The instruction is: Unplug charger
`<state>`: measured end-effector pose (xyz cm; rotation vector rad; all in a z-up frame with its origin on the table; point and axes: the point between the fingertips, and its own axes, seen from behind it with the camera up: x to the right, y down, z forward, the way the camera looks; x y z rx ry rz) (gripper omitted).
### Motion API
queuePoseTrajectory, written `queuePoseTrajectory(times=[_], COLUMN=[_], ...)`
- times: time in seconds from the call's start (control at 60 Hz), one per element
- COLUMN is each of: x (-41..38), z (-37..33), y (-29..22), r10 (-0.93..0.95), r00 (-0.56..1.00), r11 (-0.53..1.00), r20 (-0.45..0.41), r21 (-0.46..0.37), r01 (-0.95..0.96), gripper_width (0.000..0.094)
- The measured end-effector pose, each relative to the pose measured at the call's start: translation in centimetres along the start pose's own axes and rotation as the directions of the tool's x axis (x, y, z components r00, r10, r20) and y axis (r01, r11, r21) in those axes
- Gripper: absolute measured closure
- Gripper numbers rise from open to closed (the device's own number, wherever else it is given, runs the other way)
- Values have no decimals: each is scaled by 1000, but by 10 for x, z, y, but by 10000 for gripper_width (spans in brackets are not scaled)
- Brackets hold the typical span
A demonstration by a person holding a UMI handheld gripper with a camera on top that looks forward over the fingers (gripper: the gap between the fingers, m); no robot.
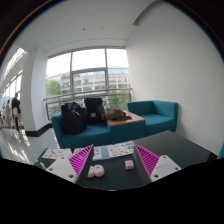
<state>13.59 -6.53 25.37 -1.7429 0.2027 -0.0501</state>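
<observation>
Fingers of the gripper [113,160] stand spread wide, magenta pads [80,158] facing each other across a broad gap, pinching nothing and touching nothing. Between them lies the dark table [112,180]. What looks like the charger [96,171], a small pale block, rests on it nearer the left finger, clear of both pads. It is too small to tell which way it points or how its long axis runs. A second small item [129,164] sits by the right finger. Printed sheets [113,150] lie just ahead of the fingertips, near the table's far edge. Beyond that edge is open floor, then a teal sofa [160,115] carrying black bags [84,114], well apart, under a wide window [88,75]
</observation>
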Motion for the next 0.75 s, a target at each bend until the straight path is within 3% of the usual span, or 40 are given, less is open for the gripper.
queuePoseTrajectory(times=[0.217,0.35,0.75], x=[-69,-84,-84], z=[-78,-123,-165], y=[58,59,68], r10=[-74,-75,-81], r00=[993,987,986], r11=[994,992,991], r20=[92,142,149], r21=[-68,-94,-93], r01=[81,89,96], gripper_width=[115,116,115])
